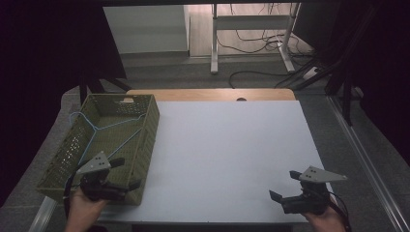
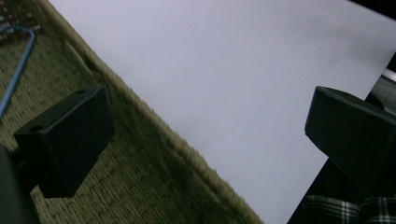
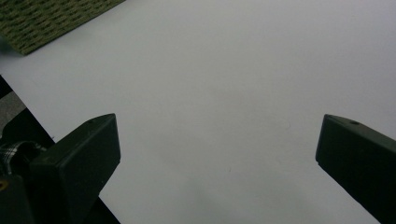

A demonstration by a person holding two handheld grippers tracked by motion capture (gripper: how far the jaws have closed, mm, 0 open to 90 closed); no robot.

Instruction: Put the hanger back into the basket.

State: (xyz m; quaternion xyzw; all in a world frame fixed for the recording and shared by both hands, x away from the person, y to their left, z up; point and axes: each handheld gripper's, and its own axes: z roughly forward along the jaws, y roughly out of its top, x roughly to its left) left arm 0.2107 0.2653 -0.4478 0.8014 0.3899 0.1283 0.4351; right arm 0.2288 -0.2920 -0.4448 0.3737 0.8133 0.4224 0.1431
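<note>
Hovering over the near right corner of the olive woven basket (image 1: 147, 121), the left gripper (image 1: 126, 173) has its jaws spread wide with nothing between them. In the left gripper view one jaw sits over the basket's inside, the other out over the white table (image 1: 232, 154), so the jaws straddle the basket's right wall (image 2: 154, 135).

Blue wire hanger (image 1: 104, 133) lies flat inside the basket, on the floor of it. Hook end points far-left, toward the basket's far left corner; the triangular body spreads toward the near end. Long axis runs roughly far-to-near, angled a bit, following the basket's own long axis. A short curved stretch of the same wire (image 2: 18, 70) shows at the left edge of the left gripper view, apart from the jaw there. No contact between gripper and hanger.

Basket sits at the table's left edge, long side running near-to-far, slightly skewed so its near end overhangs the table's left side.

Right gripper (image 1: 282, 185) is at the near right of the table, well apart from the basket, jaws wide open and empty, aimed left across bare tabletop. In the right gripper view a corner of the basket (image 3: 51, 18) shows far off.

Each gripper is held by a hand coming in from the near edge.
</note>
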